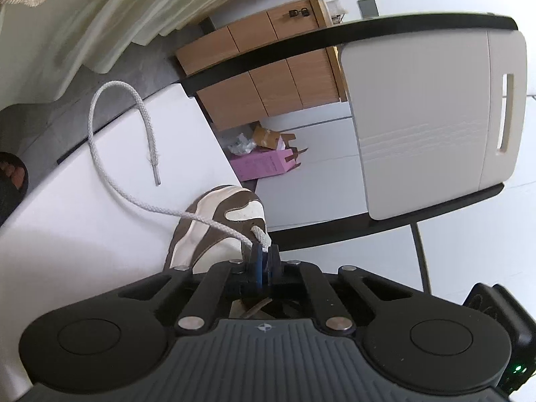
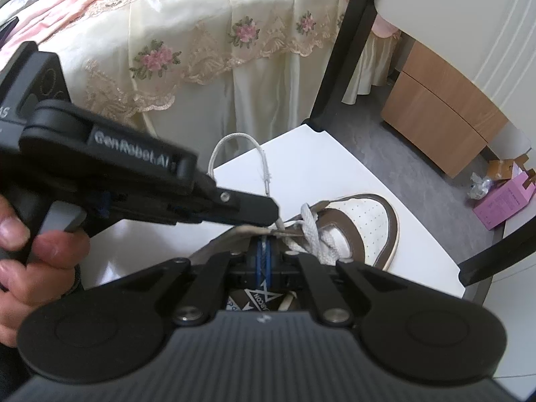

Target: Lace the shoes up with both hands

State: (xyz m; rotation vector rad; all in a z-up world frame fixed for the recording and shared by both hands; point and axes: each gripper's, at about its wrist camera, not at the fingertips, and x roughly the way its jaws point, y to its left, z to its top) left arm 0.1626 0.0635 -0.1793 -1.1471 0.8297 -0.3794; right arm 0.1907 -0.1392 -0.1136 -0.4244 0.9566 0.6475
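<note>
A brown-and-white shoe point(image 2: 365, 221) with a perforated toe lies on the white surface point(image 1: 100, 207). The left gripper point(image 1: 264, 254) clamps its white braided lace point(image 1: 110, 181); the right gripper point(image 2: 264, 251) pinches another lace strand.

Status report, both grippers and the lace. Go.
Left gripper shut on lace. Right gripper shut on lace too. Shoe on white table, loose lace end arcs free. Nothing in the way.
</note>
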